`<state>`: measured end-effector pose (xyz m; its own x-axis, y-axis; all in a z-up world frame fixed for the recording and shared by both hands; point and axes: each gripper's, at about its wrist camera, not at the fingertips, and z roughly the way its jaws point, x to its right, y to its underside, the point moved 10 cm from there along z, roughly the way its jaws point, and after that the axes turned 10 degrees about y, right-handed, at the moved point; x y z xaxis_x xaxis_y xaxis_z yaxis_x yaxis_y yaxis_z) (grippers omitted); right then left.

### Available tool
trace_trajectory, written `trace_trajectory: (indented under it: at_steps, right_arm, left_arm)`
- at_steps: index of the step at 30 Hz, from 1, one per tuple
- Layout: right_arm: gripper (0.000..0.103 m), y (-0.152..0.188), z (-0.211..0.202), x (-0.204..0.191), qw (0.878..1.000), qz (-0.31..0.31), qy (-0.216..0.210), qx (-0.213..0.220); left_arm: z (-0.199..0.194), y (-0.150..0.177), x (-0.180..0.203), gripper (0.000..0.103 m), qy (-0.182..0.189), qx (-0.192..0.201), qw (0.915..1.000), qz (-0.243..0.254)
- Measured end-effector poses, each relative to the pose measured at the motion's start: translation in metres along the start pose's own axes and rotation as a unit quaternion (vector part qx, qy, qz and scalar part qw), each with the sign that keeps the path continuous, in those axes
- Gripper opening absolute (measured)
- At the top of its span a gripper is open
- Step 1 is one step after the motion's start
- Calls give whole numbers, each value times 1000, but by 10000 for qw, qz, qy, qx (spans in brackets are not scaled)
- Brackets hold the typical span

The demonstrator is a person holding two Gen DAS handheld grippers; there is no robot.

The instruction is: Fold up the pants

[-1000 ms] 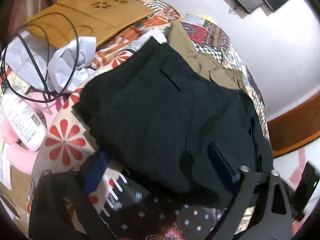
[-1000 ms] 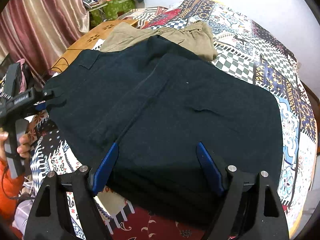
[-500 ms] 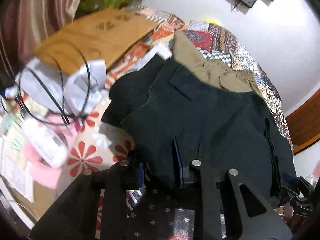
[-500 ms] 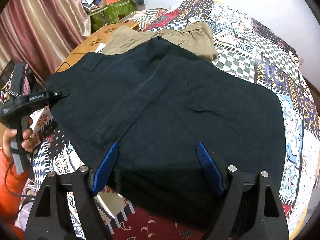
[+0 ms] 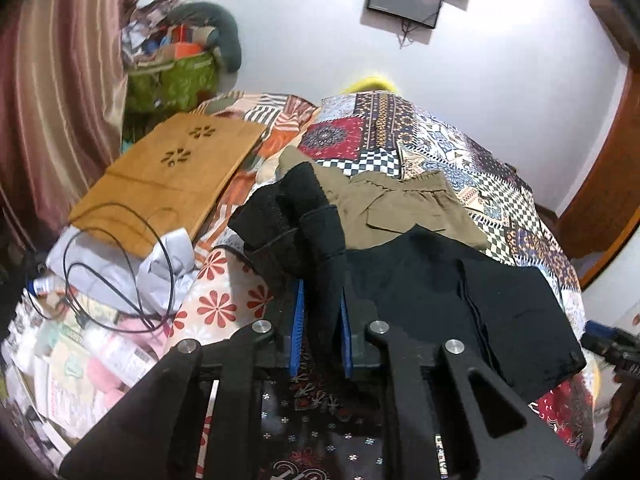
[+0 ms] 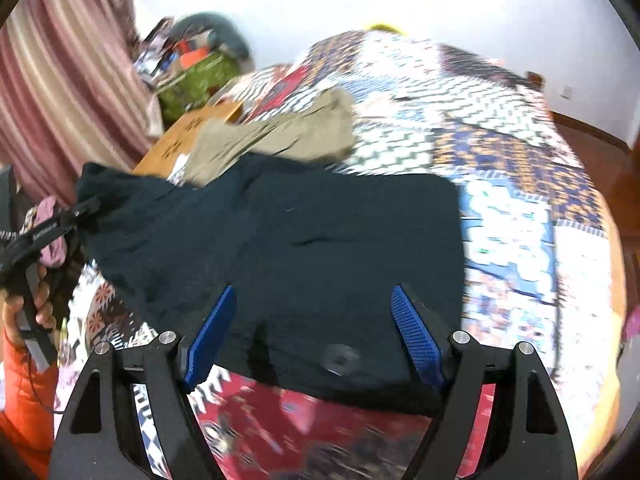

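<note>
Black pants (image 5: 460, 292) lie on the patchwork bedspread (image 5: 440, 148), centre of the left wrist view, a khaki garment (image 5: 400, 208) touching them at 12 o'clock; left gripper (image 5: 320, 320) pressed together on a corner of the black cloth, blue pads pinching a bunched fold that rises toward 12 o'clock; in the right wrist view that same gripper sits at 9 o'clock, a hand (image 6: 24, 304) around its handle; right gripper (image 6: 316, 332) spread, jaws closing slightly, cloth below but neither pad pressing on it.

Handling, judged: fabric soft and limp, light, drapes and creases rather than holding shape; not fragile, not slippery against ridged pads; thick where layers are stacked.

Best hold, judged: near edge at 6 o'clock in the right wrist view, at a corner or hem, matching the left's corner grip so the fold lifts evenly.
</note>
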<state>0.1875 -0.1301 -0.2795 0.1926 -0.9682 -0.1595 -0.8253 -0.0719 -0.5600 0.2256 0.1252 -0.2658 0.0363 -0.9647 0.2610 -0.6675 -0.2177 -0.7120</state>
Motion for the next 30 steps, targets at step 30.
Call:
trace_trajectory:
  at_steps: [30]
  right_arm:
    - [77, 56, 24, 84, 9960, 823, 109, -338]
  left_arm:
    - [-6, -42, 246, 12, 1581, 177, 9710, 1787]
